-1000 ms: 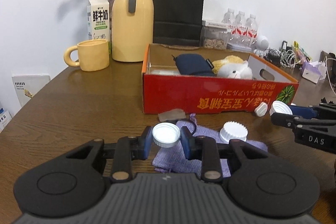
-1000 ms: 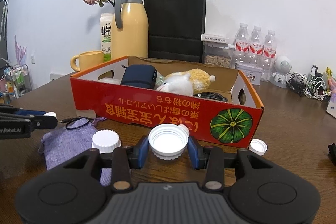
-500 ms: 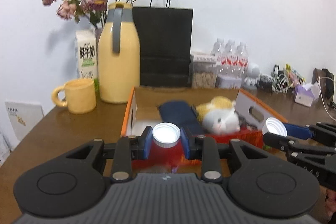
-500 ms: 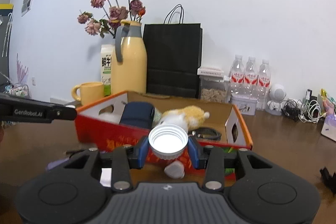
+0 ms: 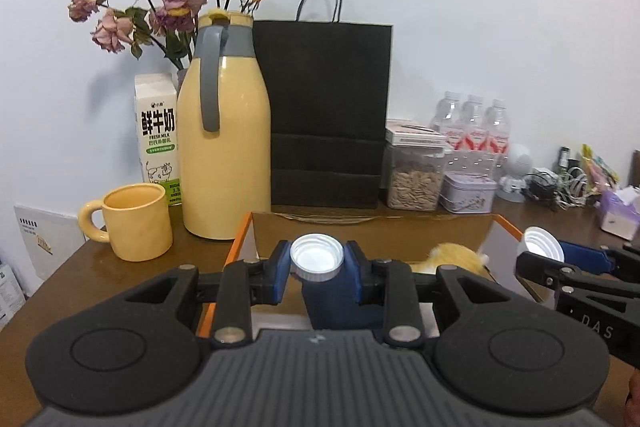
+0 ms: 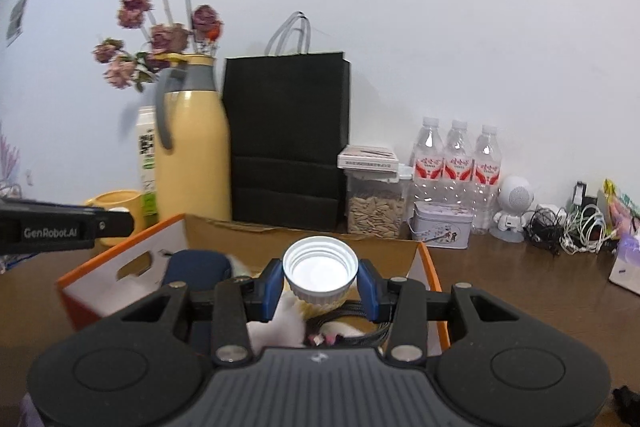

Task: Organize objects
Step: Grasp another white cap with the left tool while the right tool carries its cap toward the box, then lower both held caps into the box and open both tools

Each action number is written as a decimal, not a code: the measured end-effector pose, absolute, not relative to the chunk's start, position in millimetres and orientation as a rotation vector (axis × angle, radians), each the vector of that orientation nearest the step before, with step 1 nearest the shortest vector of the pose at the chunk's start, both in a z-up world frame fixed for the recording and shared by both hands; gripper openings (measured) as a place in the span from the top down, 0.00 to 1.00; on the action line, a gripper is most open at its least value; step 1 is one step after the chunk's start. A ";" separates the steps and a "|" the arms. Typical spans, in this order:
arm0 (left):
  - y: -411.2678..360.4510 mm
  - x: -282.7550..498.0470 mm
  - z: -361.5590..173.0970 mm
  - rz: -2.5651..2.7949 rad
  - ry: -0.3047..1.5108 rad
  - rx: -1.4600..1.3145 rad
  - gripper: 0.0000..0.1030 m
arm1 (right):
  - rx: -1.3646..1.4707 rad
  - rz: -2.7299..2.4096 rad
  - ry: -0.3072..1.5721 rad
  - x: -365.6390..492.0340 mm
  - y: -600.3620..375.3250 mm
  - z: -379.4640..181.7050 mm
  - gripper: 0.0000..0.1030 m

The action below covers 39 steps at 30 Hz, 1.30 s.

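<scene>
A small white cap [image 5: 317,257] with a silver rim is pinched between the blue pads of the left tongs [image 5: 317,263]. Its open side faces up. It hangs over the near end of the open box [image 5: 244,231].

A bigger white cap [image 6: 320,269] with ridged sides is pinched in the right tongs [image 6: 320,281], open side up too. It hangs above the box, over a fluffy white and yellow toy [image 6: 280,323].

A dark blue pouch [image 6: 198,269] lies inside the box beside the toy.
</scene>
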<state>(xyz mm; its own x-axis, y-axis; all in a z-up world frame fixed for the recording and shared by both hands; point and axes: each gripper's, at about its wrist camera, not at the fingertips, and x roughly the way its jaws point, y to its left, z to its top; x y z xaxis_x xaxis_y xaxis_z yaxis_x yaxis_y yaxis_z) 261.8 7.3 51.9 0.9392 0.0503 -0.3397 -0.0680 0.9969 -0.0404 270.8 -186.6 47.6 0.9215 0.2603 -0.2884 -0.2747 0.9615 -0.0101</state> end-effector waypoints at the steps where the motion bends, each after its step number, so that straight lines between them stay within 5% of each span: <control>1: 6.9 269.5 49.3 0.070 0.349 -0.056 0.71 | -0.038 0.269 0.295 276.6 -187.7 44.6 0.62; 13: 12.5 288.1 23.9 0.087 0.407 -0.062 0.67 | 0.020 0.279 0.391 294.7 -198.5 22.1 0.62; 16: 11.0 279.1 26.8 0.088 0.366 -0.054 0.30 | 0.017 0.282 0.394 291.3 -198.4 20.9 0.50; 17: 10.2 275.7 28.4 0.089 0.345 -0.053 0.07 | 0.015 0.279 0.389 289.6 -198.2 20.7 0.31; 18: 9.3 271.7 29.6 0.095 0.319 -0.050 0.00 | 0.013 0.280 0.382 288.1 -198.2 20.9 0.10; 20: 6.5 267.7 31.7 0.113 0.292 -0.040 0.00 | 0.013 0.282 0.355 283.6 -198.8 23.0 0.00; 39: 14.5 242.9 41.7 0.126 0.253 -0.071 0.00 | -0.018 0.290 0.293 260.9 -197.8 31.8 0.00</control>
<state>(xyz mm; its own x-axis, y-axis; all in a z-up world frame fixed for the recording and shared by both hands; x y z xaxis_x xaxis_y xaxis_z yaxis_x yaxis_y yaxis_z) 242.9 14.5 41.7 0.9603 0.1151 -0.2540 -0.1331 0.9896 -0.0546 260.9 -197.8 31.8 0.9163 0.2791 -0.2873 -0.2843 0.9584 0.0240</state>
